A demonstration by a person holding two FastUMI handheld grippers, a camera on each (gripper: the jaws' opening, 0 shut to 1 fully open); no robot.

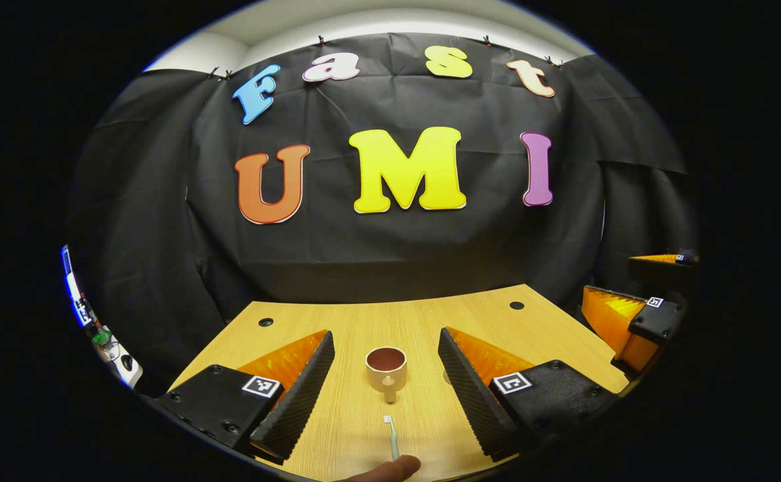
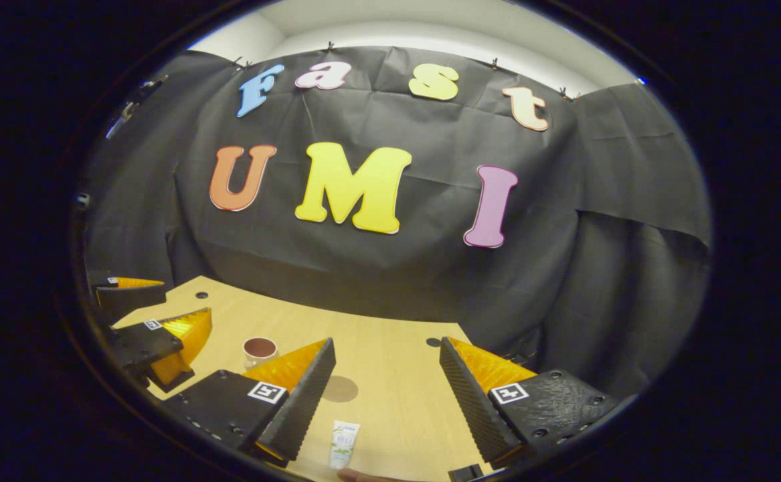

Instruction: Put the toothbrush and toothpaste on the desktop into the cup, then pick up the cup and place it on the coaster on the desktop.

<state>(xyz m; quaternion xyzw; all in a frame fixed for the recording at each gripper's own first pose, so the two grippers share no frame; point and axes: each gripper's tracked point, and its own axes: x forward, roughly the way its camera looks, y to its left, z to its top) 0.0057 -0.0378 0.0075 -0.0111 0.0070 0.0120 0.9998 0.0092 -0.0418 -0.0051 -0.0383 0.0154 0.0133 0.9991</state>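
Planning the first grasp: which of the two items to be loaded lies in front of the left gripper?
The toothbrush, lying between the left gripper's open fingers; the toothpaste lies before the right gripper.

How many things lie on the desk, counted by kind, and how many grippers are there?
Cup: 1
Toothbrush: 1
Toothpaste tube: 1
Coaster: 1
Grippers: 2, the left gripper and the right gripper, both open
Total: 6
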